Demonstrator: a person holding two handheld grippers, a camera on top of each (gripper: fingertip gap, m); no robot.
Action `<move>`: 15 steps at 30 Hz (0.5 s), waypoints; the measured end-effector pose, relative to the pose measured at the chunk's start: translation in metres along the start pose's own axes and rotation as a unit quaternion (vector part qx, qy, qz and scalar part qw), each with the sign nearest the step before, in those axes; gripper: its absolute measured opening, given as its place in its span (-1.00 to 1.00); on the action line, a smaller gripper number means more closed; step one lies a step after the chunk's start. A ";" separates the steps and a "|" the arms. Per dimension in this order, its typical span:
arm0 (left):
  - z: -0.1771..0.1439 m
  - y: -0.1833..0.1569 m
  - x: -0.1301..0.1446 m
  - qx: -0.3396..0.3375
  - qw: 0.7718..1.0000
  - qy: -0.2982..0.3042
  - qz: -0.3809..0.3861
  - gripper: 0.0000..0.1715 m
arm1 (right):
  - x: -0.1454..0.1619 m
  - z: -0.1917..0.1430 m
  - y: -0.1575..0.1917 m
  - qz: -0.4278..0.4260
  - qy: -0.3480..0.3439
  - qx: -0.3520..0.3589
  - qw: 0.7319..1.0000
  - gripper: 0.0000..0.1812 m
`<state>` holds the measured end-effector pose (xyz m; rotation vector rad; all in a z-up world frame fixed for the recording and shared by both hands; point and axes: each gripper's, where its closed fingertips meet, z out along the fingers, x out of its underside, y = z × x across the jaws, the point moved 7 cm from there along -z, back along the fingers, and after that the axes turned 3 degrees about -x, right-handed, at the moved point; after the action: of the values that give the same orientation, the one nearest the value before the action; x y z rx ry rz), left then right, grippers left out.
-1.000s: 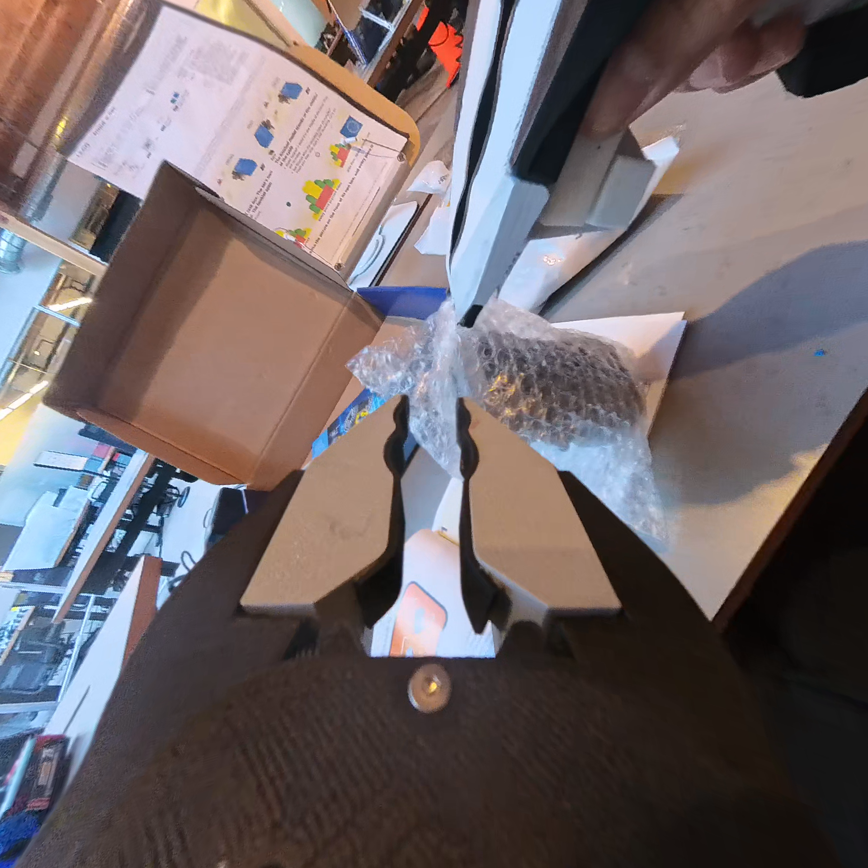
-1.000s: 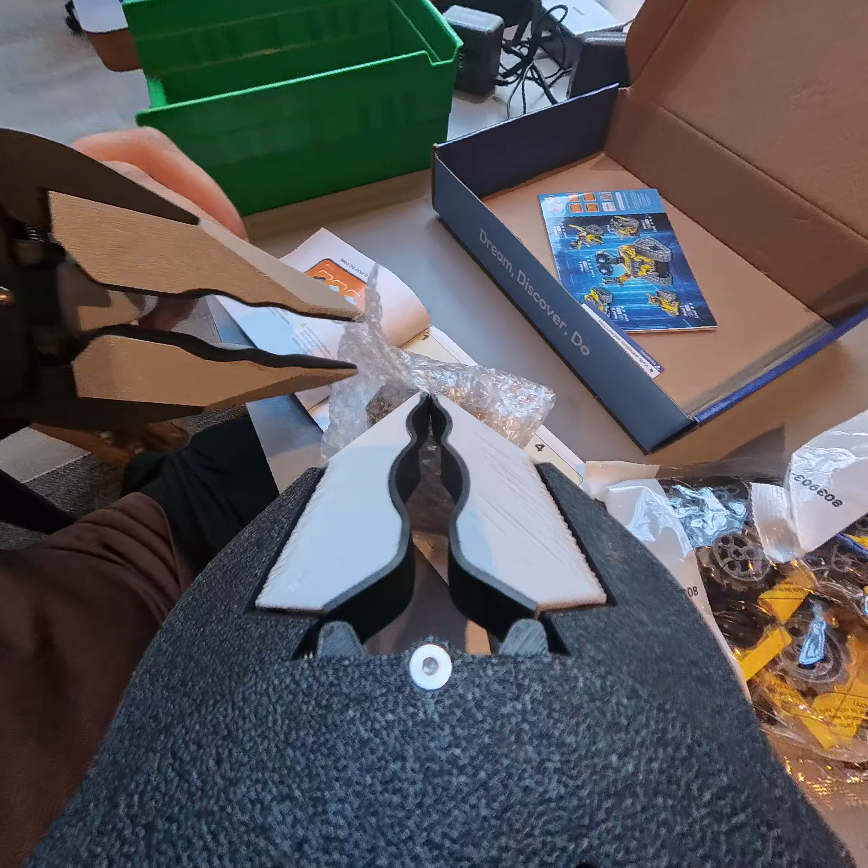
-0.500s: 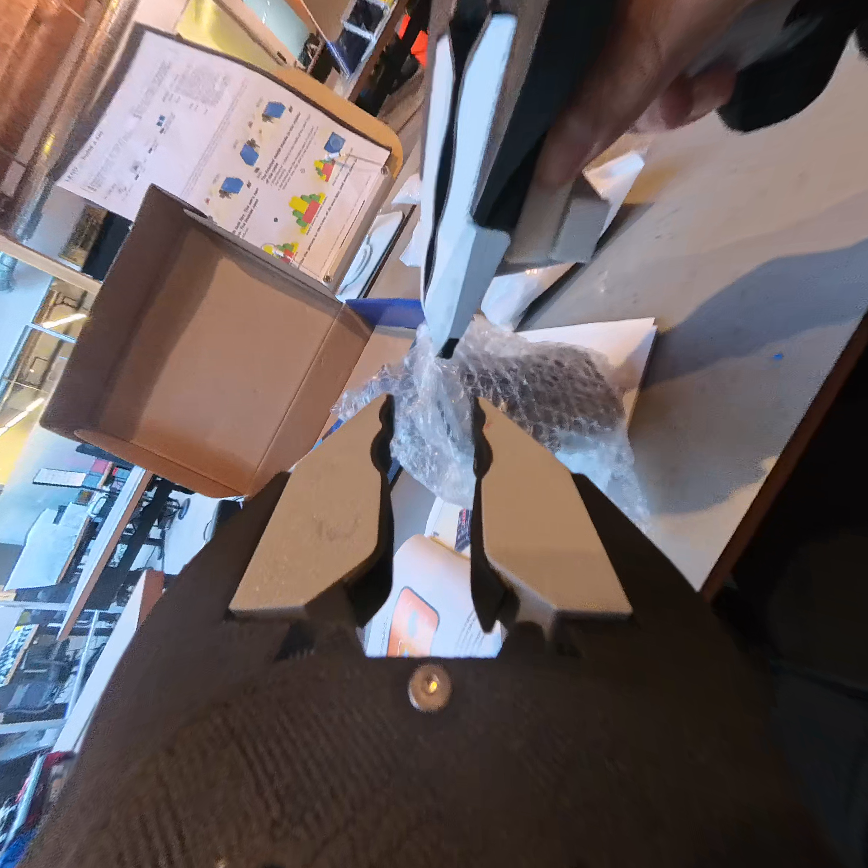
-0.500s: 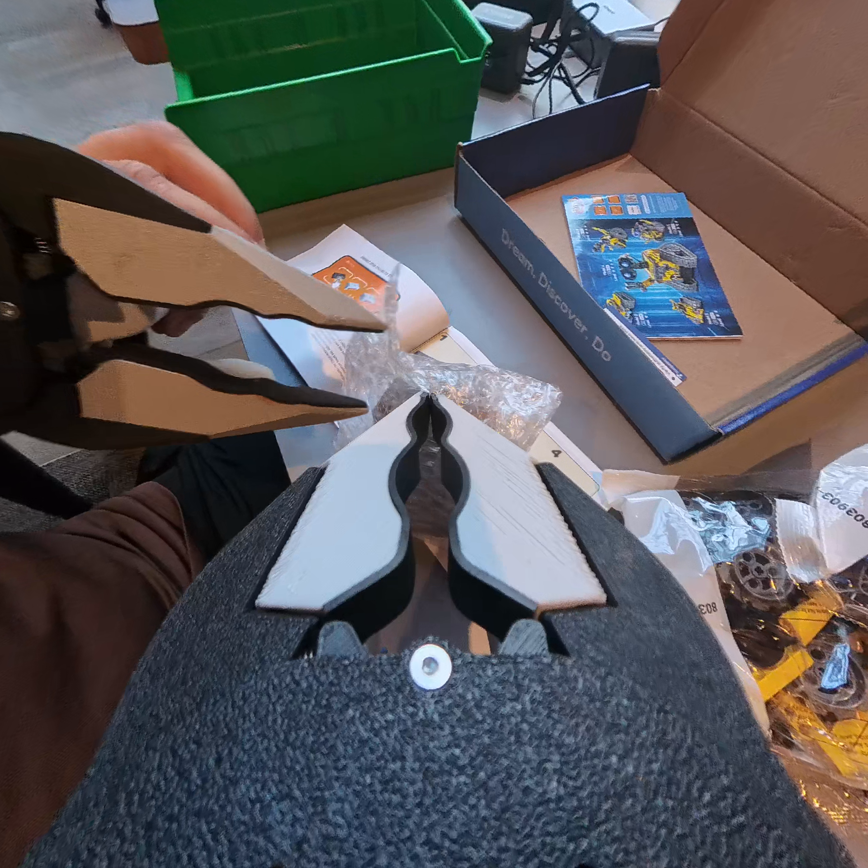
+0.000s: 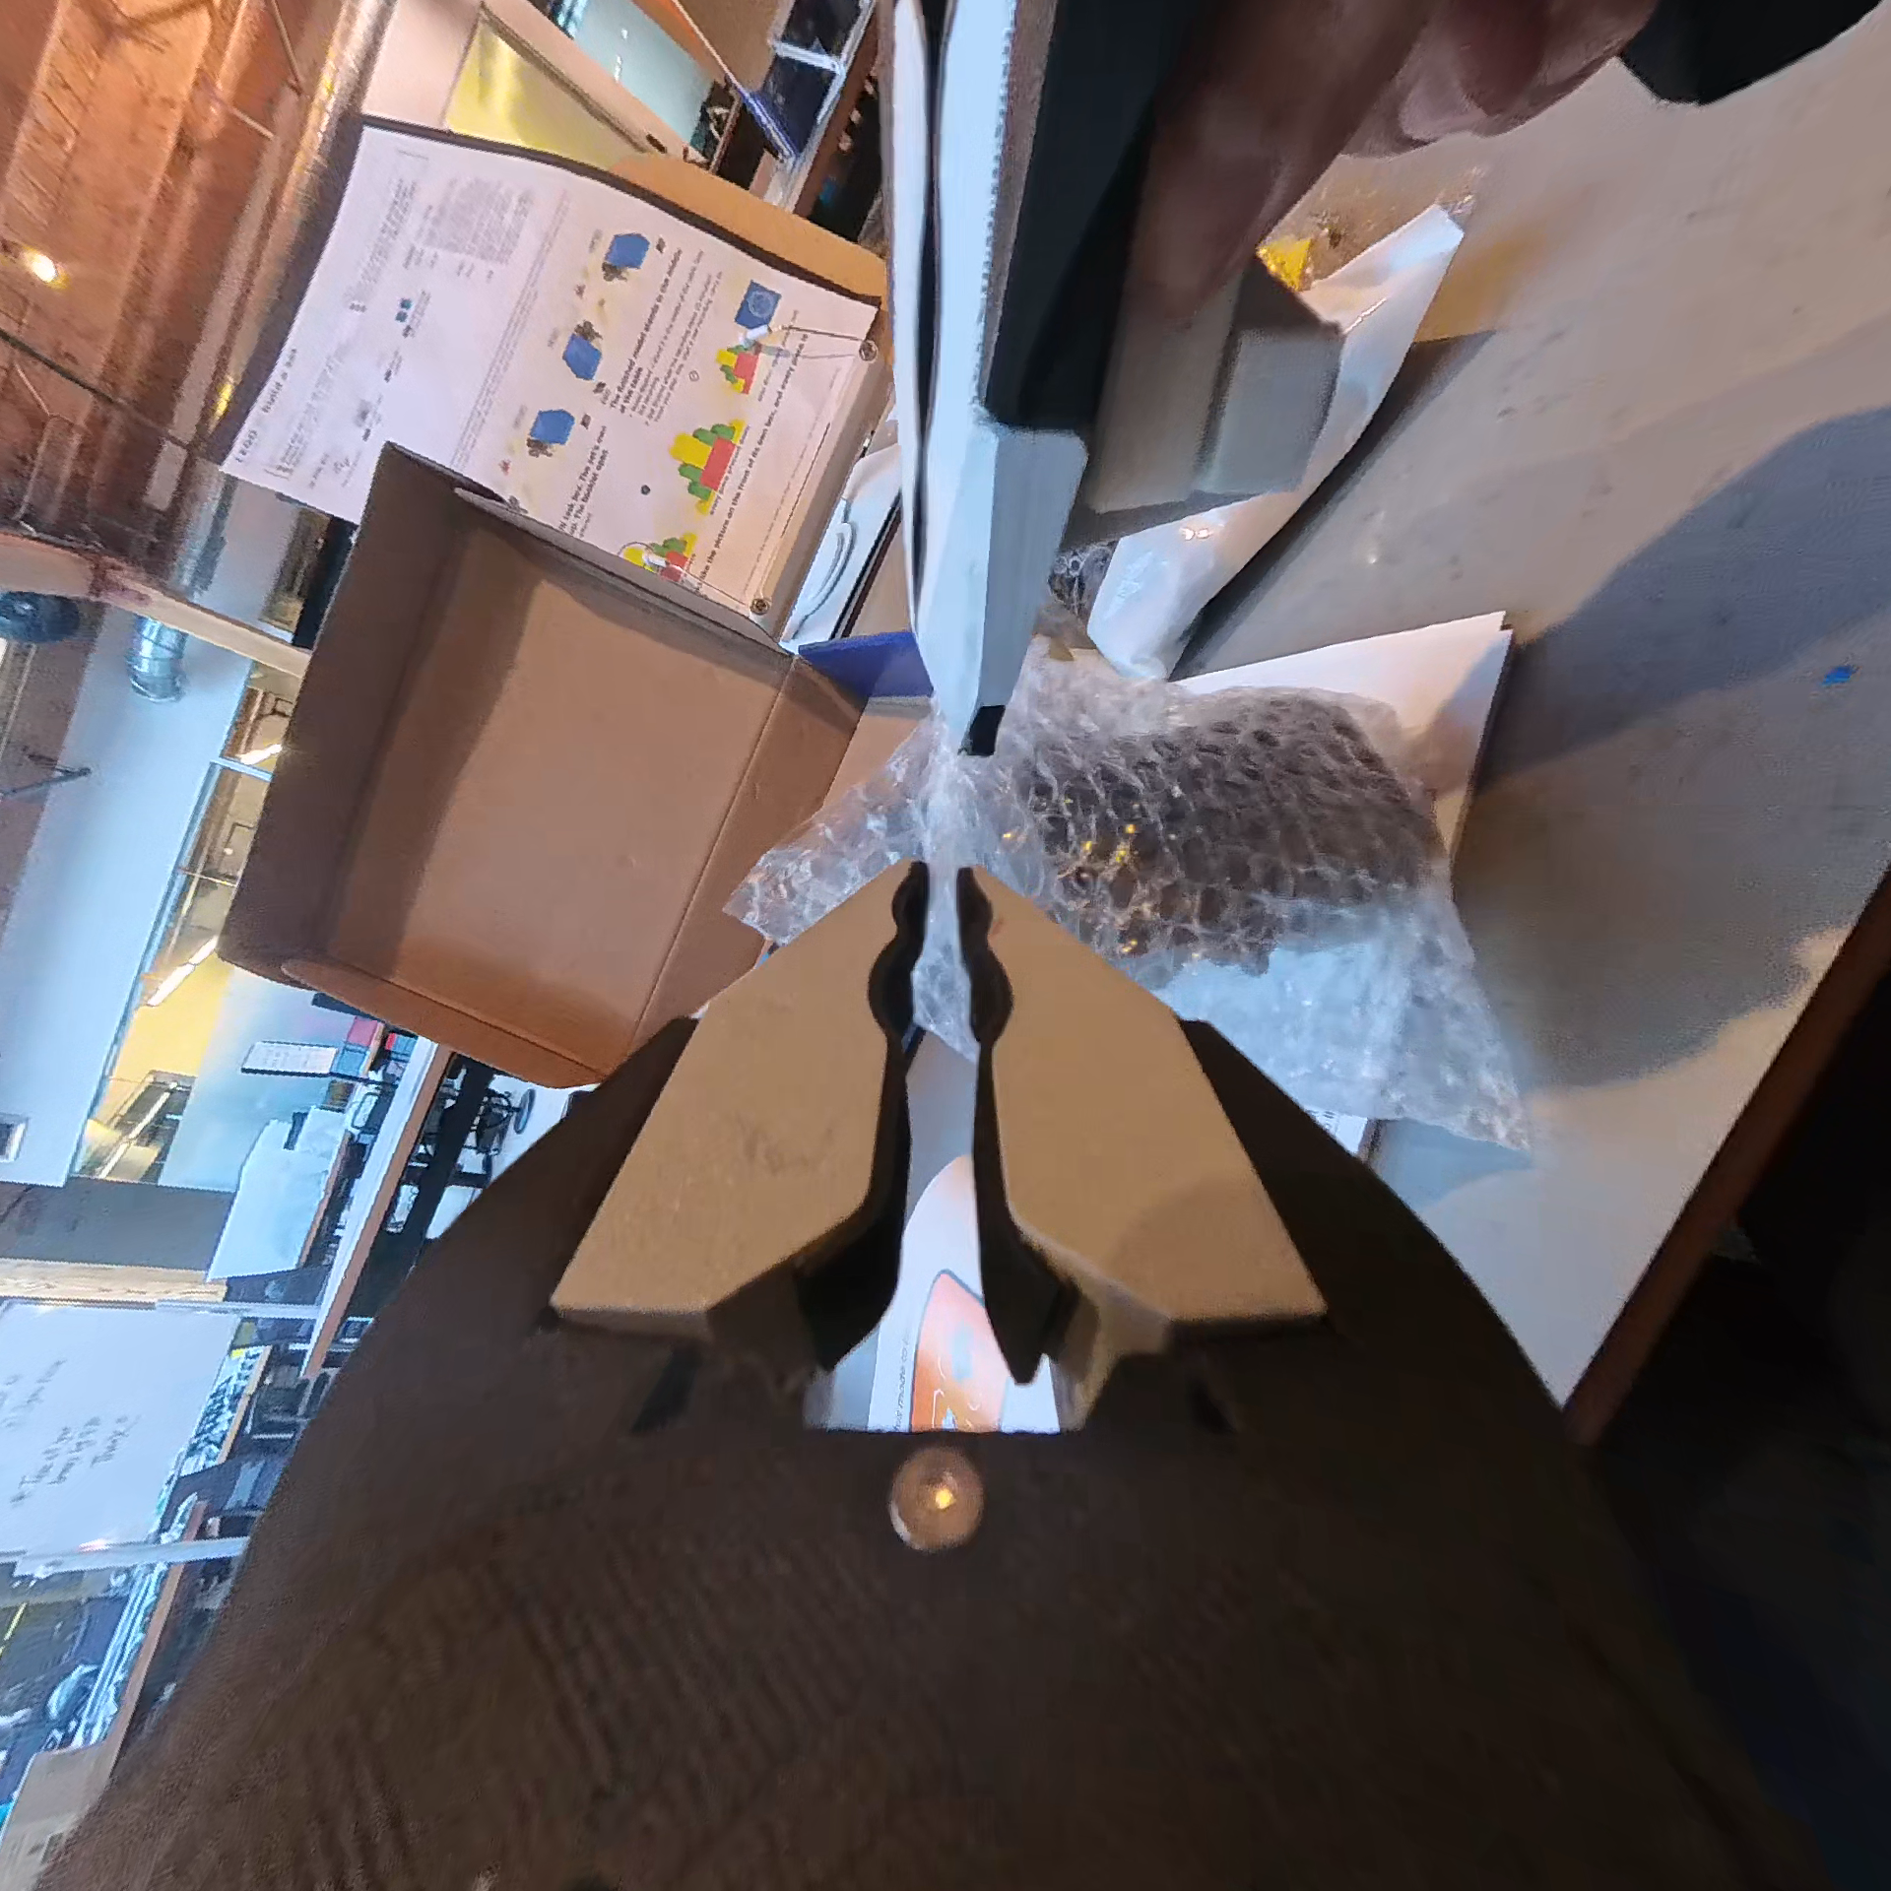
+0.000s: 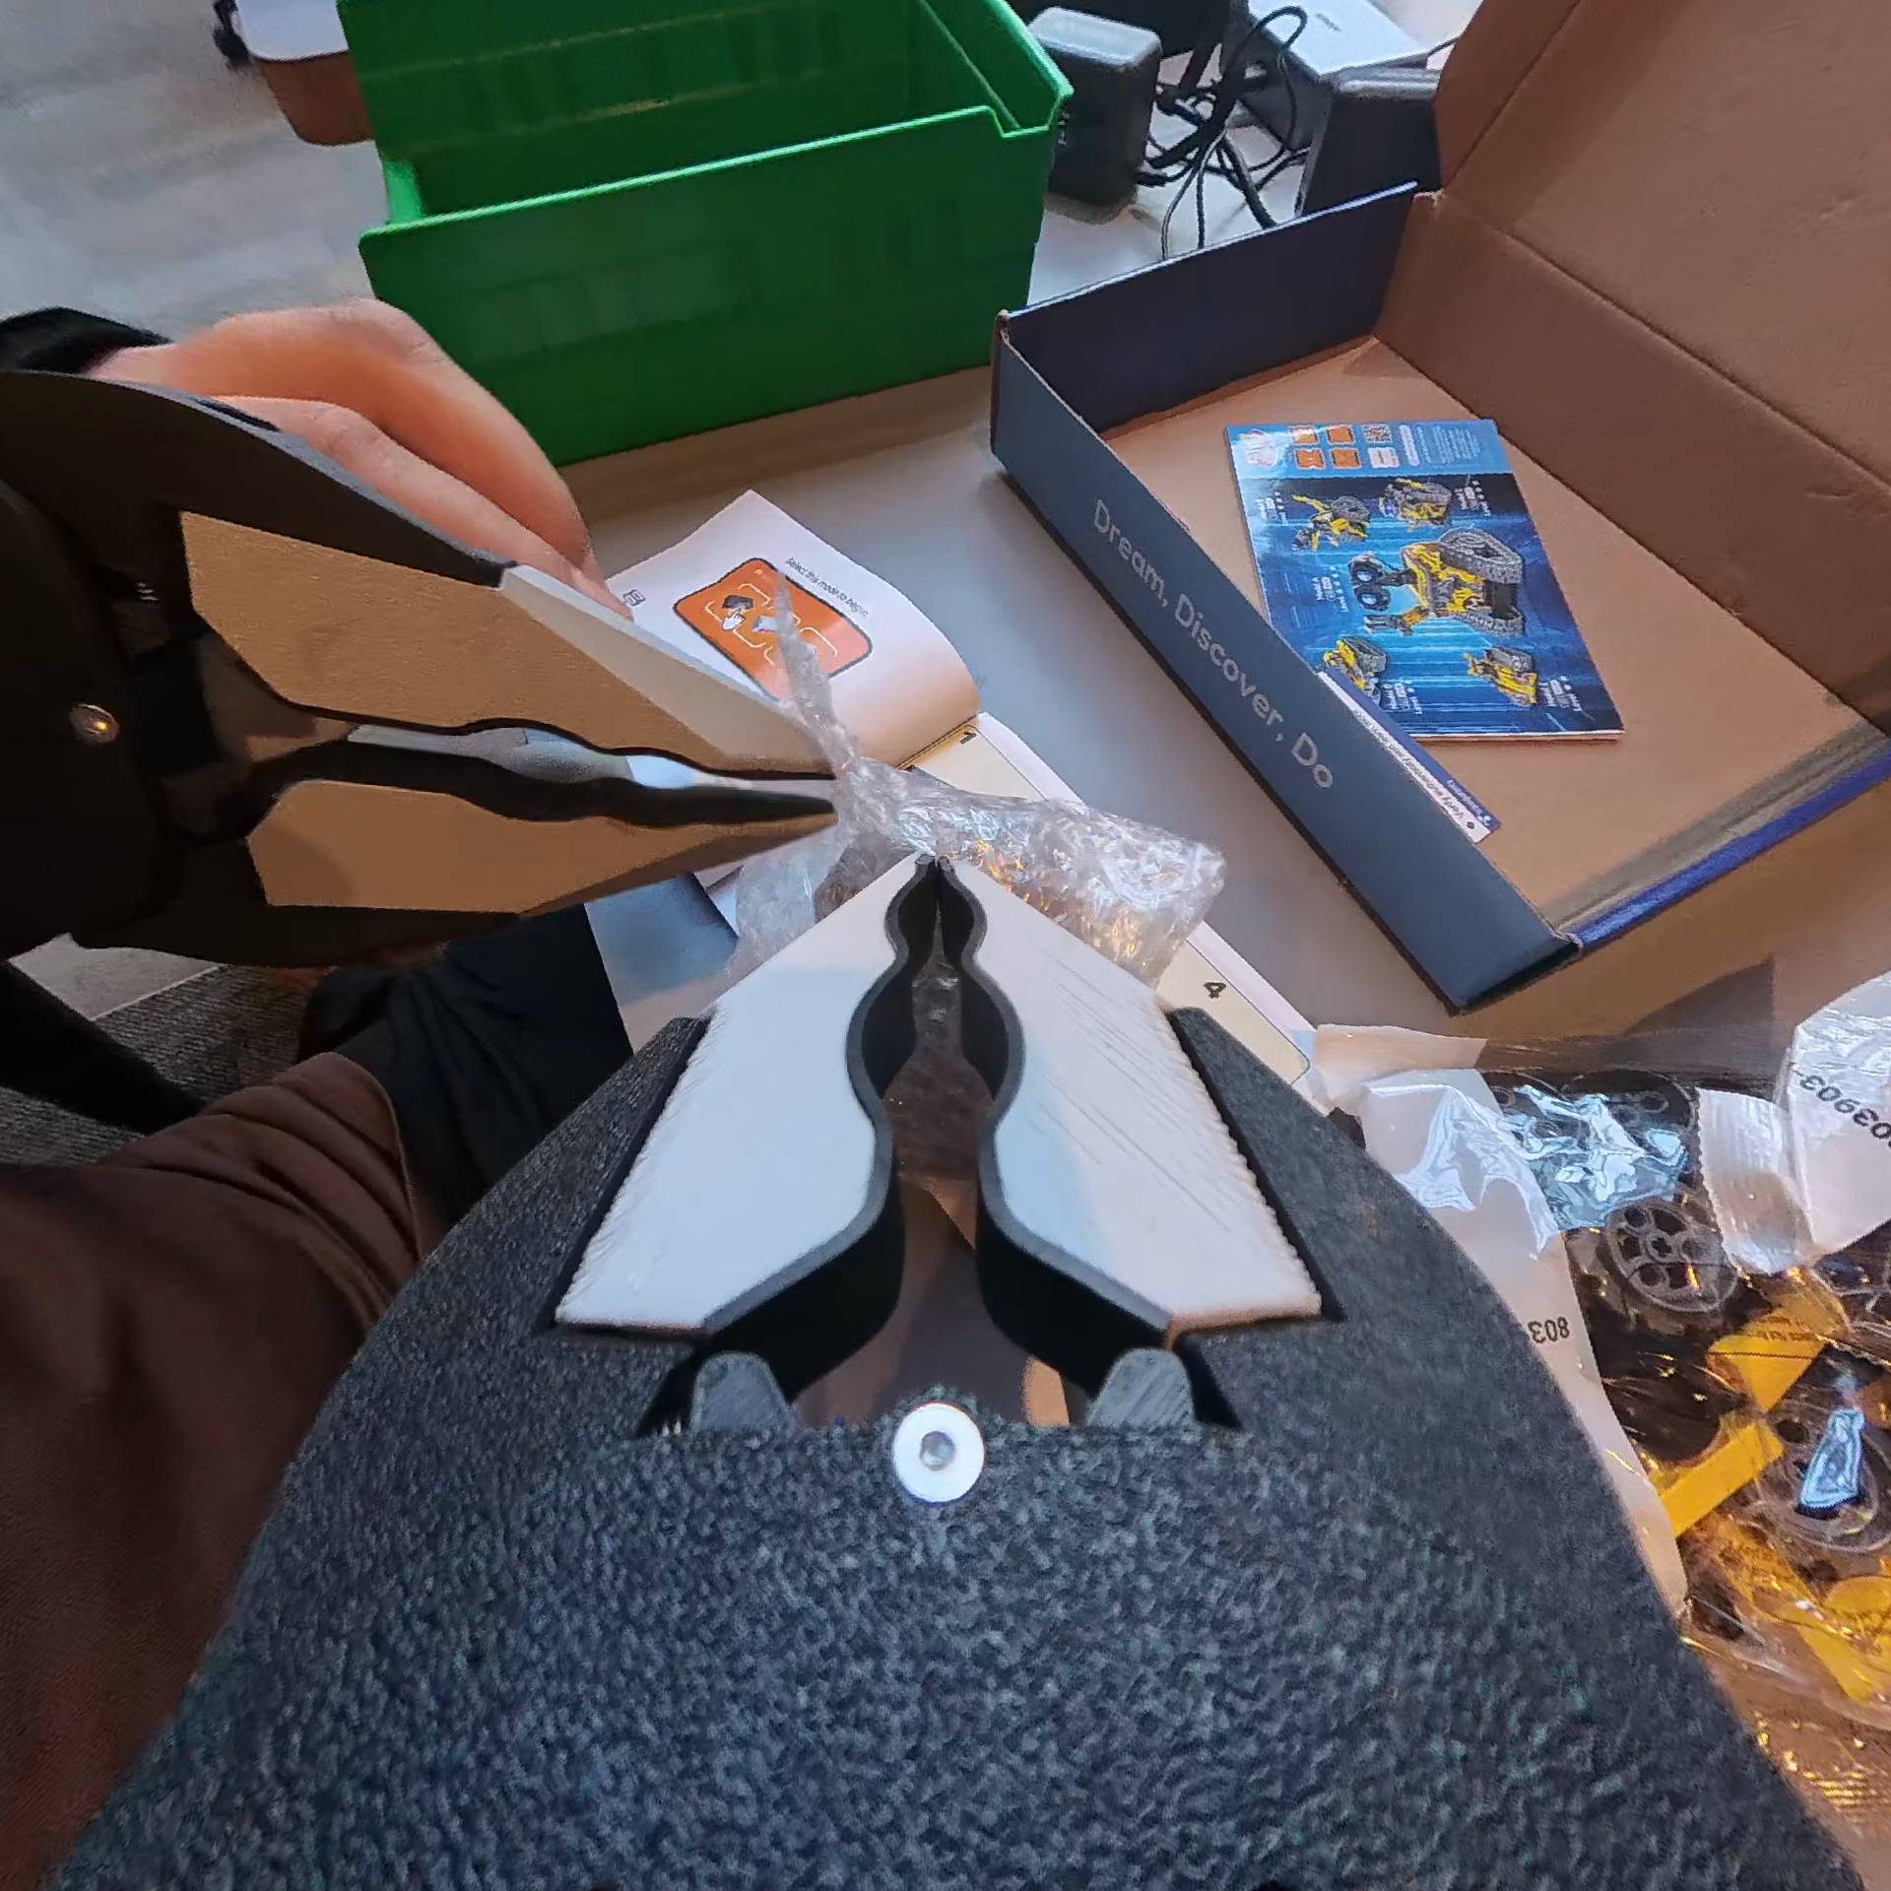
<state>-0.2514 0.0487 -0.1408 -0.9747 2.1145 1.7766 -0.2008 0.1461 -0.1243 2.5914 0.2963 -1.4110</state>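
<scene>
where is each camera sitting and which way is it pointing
Left wrist view: on the left claw, rolled sideways, looking along it at the bubble wrap bag it pinches; the open cardboard box is behind; the right claw and a hand show above.
Right wrist view: on the right claw, looking down at the table; the left claw, a hand and a sleeve show.
Shared: bag, box, booklet, both claws.

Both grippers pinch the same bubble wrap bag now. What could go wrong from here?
The left gripper and right gripper both pinch the thin neck of the bubble wrap bag, close together. Pulling apart might tear it suddenly and drop the dark item inside. The film could also slip free, as each grip holds only a narrow fold.
</scene>
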 end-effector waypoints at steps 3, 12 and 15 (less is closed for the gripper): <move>0.002 -0.004 0.001 0.012 1.000 0.006 0.001 -0.87 | 0.000 0.001 0.001 0.000 0.000 -0.003 1.000 -1.00; 0.004 -0.007 0.002 0.053 0.999 0.003 -0.002 -1.00 | 0.000 0.002 0.000 -0.016 -0.009 0.005 1.000 -1.00; 0.001 -0.008 -0.003 0.075 0.997 0.003 -0.015 -1.00 | -0.001 0.006 0.002 -0.074 -0.007 0.057 0.996 -1.00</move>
<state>-0.2448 0.0500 -0.1461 -0.9672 2.1887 1.5771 -0.2054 0.1430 -0.1267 2.6977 0.4250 -1.5371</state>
